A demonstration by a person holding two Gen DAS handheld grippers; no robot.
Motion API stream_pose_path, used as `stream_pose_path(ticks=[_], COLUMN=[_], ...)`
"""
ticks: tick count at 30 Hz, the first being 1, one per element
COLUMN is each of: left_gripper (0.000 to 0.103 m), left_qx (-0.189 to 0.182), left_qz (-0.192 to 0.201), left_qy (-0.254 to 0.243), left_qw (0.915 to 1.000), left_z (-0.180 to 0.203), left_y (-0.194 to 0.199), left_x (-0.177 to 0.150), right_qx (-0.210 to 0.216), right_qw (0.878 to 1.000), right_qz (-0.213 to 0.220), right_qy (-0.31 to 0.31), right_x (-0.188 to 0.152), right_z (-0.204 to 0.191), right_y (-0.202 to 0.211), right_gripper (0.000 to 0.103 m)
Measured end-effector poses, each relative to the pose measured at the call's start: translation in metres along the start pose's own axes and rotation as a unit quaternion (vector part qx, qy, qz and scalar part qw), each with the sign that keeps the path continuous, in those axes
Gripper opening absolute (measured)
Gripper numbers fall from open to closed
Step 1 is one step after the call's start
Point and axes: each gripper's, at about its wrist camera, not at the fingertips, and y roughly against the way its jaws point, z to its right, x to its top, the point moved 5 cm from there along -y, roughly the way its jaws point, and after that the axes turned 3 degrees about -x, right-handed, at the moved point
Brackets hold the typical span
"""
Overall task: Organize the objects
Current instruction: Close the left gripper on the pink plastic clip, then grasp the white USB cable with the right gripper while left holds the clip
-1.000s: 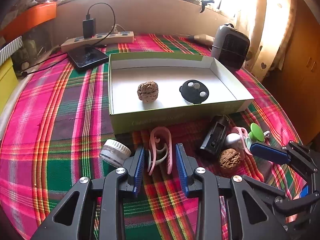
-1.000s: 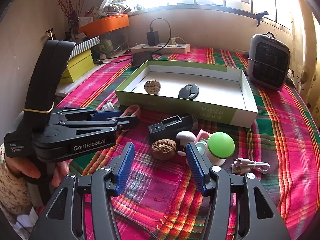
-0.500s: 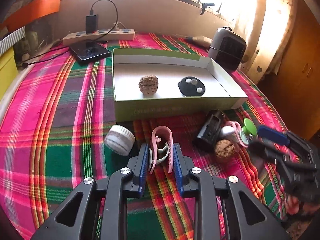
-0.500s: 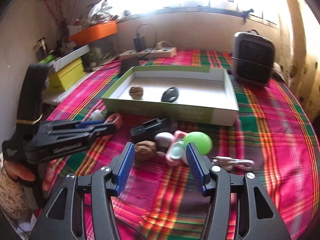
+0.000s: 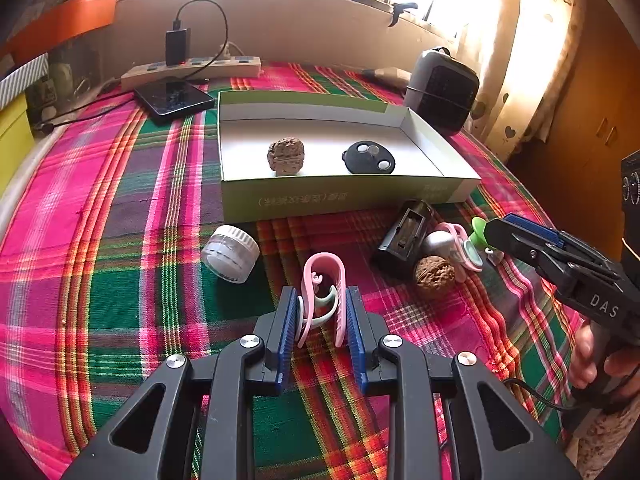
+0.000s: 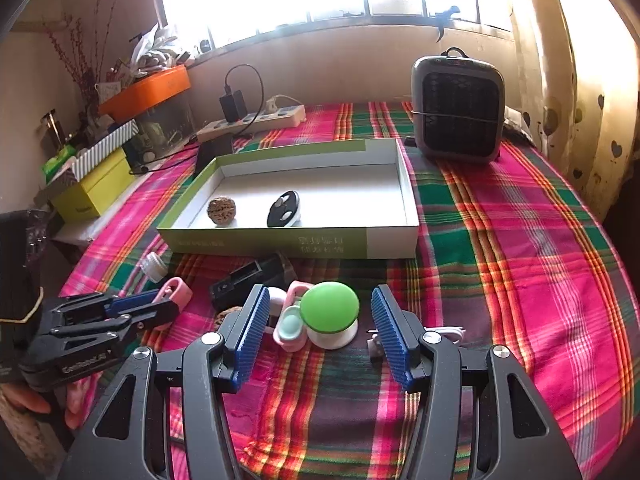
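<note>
The pink clip (image 5: 324,292) lies between the blue pads of the left gripper (image 5: 322,320), its long axis running along the fingers and pointing toward the green-sided box (image 5: 344,196). Both pads press its sides, so the jaws are clamped on it; whether it has left the plaid cloth (image 5: 120,264) cannot be told. The box lies straight ahead, beyond the clip, and already holds a walnut (image 5: 285,156) and a black key fob (image 5: 369,157). The right gripper (image 6: 320,328) stands wide apart, straddling the green-capped mushroom toy (image 6: 330,314) without contact. The left gripper is judged nearer to a deposit.
</note>
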Motion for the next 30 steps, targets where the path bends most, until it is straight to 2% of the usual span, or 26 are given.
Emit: stream_pose_path(ticks=[7, 12, 19, 24, 28, 30], left_gripper=[0.022, 0.022, 0.022, 0.022, 0.022, 0.022], left_qx=[-0.001, 0.0, -0.001, -0.001, 0.0, -0.001], left_qz=[0.0, 0.0, 0.0, 0.0, 0.0, 0.0], left_qy=[0.001, 0.0, 0.0, 0.001, -0.001, 0.001], left_qw=[1.0, 1.0, 1.0, 1.0, 1.0, 1.0], left_z=[0.0, 0.0, 0.0, -0.001, -0.001, -0.001], left_y=[0.0, 0.0, 0.0, 0.0, 0.0, 0.0], left_x=[0.001, 0.001, 0.001, 0.001, 0.001, 0.001], right_qx=[-0.028, -0.04, -0.039, -0.037, -0.021, -0.034], right_qw=[0.999, 0.997, 0.998, 0.997, 0.998, 0.998], right_qz=[0.012, -0.011, -0.029, -0.058, -0.06, -0.05], right_qy=[-0.026, -0.061, -0.044, -0.042, -0.021, -0.008], right_x=[-0.002, -0.01, -0.009, -0.025, -0.03, -0.025], right_z=[0.033, 0.058, 0.058, 0.064, 0.059, 0.061], right_y=[0.01, 0.004, -0.007, -0.004, 0.003, 0.005], right_gripper=[0.054, 0.054, 0.054, 0.054, 0.054, 0.054])
